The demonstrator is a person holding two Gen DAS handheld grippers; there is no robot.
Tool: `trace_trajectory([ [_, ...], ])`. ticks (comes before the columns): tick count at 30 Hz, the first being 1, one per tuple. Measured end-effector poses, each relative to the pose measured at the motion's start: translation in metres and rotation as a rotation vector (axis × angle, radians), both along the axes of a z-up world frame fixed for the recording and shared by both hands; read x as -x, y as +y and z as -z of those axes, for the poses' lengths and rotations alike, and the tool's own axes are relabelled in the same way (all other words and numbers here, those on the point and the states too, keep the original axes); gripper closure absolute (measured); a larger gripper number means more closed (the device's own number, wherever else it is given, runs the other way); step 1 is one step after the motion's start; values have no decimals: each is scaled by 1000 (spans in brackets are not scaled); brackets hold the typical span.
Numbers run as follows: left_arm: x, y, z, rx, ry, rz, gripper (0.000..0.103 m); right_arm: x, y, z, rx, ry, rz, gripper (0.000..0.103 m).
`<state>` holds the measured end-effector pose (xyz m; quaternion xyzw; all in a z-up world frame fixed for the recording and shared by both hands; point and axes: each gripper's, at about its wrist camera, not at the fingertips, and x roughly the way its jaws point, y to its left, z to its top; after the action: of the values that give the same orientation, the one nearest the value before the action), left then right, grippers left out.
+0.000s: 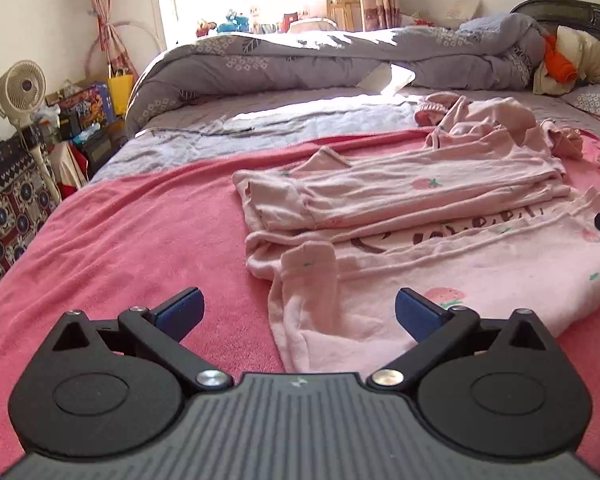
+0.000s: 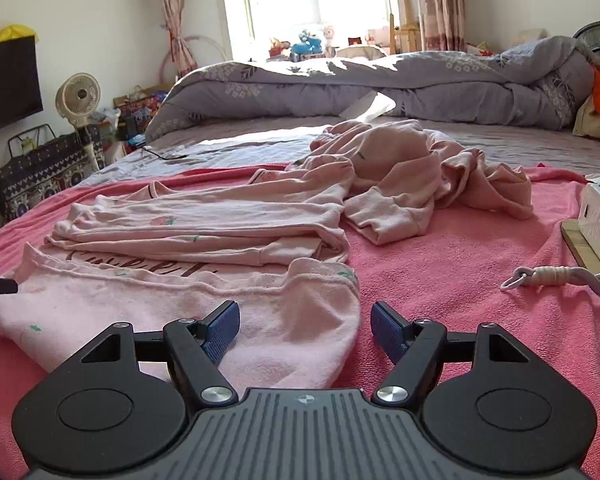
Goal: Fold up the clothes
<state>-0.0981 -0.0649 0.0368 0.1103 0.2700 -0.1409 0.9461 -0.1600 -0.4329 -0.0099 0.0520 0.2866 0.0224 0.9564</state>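
Clearly we're handling a soft, light, floppy pink strawberry-print pyjama top (image 1: 460, 272) lying flat on the pink blanket (image 1: 120, 248), sleeves folded in, pile of pink clothes (image 2: 440, 168) at 12 o'clock. Left gripper (image 1: 300, 314) and right gripper (image 2: 305, 330) both spread, holding nothing. We'd pinch the near hem corners; fabric sags.

Dark script lettering ran across the pink top (image 2: 112, 280) at lower left of the right wrist view, but folds cut it off and it could not be read. Nothing else carried legible text.
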Motion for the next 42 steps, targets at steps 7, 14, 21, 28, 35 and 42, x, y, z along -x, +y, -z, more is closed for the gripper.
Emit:
trace_trajectory([
  [7,-8,-22,25,-58,-3,87,0,3,18,12,75,-30,15,35],
  [14,10,-22,15,-66,-144,-7,15,6,15,13,58,-41,20,37],
  [21,4,-45,32,-183,-96,58,24,6,15,14,58,-46,21,37],
  [28,-26,-14,27,86,79,-32,20,6,13,15,44,-45,20,36],
  [35,-29,-19,32,45,71,-62,30,6,14,15,45,-49,21,37],
  [42,-6,-4,19,109,-43,-152,88,21,18,8,42,-96,77,76],
])
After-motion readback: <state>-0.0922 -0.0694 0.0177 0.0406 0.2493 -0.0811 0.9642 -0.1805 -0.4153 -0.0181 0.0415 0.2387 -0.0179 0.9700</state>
